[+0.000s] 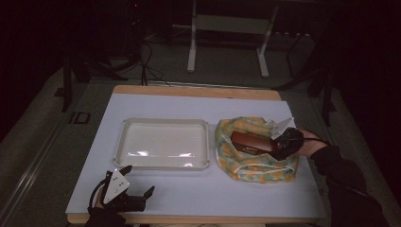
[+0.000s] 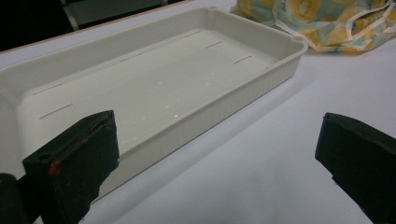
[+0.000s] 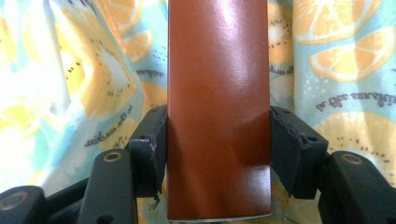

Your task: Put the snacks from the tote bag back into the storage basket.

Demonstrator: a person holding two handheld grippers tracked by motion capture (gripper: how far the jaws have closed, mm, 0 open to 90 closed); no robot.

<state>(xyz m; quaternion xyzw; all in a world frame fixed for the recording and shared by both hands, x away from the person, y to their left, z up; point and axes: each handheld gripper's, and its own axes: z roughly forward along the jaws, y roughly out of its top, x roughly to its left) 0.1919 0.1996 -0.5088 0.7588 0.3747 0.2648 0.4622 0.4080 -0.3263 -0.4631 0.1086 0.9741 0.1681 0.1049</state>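
Right claw: your right claw [image 3: 218, 140] is clamped on a brown box [image 3: 218, 107], one black jaw pressed flat against each long side near the box's near end.
Brown box: it runs straight out ahead of your right claw; from above, the brown box [image 1: 250, 142] lies over the bag, pointing toward the tray.
Bag: a cloth bag [image 3: 345, 70] printed with orange and kiwi slices spreads under and on both sides of your right claw; from above, the bag [image 1: 255, 168] sits on the table just beside the tray.
Left claw: your left claw [image 2: 217, 154] is spread wide with nothing between its jaws, low over the table [image 2: 261, 172] near its front edge.
Tray: a shallow white tray [image 2: 280, 70] lies just ahead of your left claw, its near wall close to one jaw.
Beyond the tray: the bag [image 2: 327, 23] shows past its far corner.
Your right arm: a dark sleeve [image 1: 350, 184] reaches in behind your right claw.
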